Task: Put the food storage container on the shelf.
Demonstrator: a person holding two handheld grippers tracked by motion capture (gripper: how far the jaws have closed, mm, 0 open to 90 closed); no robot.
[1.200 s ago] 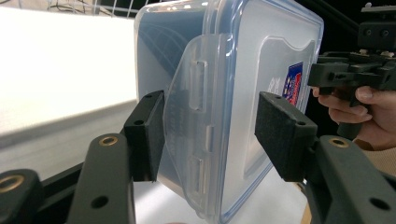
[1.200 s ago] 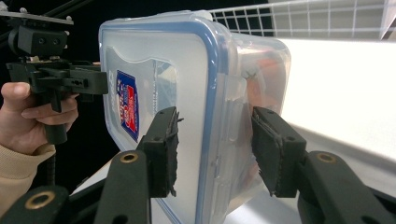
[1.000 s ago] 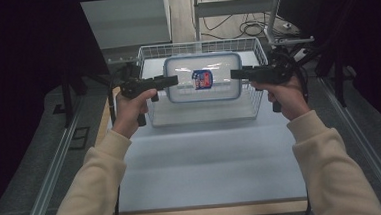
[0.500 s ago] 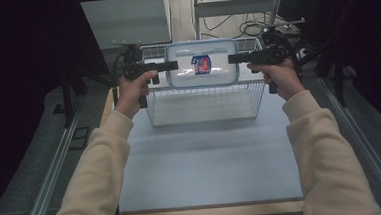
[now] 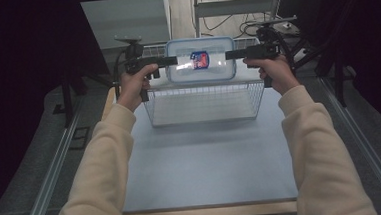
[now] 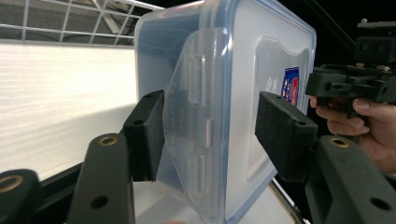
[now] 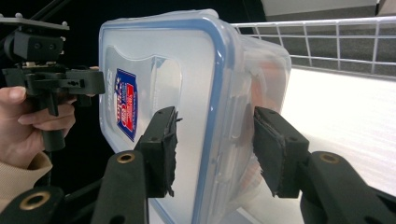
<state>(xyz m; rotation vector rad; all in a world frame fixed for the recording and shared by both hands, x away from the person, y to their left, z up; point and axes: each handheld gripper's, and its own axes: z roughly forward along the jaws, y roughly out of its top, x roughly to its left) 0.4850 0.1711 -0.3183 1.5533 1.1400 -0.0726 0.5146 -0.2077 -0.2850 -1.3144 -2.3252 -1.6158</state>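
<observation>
A clear plastic container [image 5: 200, 62] with a blue-rimmed lid and a red-and-blue label hangs in the air above the wire basket [image 5: 202, 94]. My left gripper [image 5: 173, 61] is shut on its left end and my right gripper [image 5: 229, 55] on its right end. In the left gripper view the container [image 6: 243, 70] stands on edge between my left gripper's [image 6: 212, 135] pads, which clamp its side latch. In the right gripper view my right gripper [image 7: 215, 149] clamps the container's [image 7: 187, 60] other end, one pad on the lid and one on the body.
The white wire basket stands at the far end of the pale blue table [image 5: 207, 161]. Dark curtains flank the table, and cables and a stand lie beyond the basket. Each gripper view shows the other gripper [image 6: 327, 86] [image 7: 88, 81] and its hand past the container.
Both grippers have raised the container together, from inside the basket to above its rim, and the arms have stretched farther forward.
</observation>
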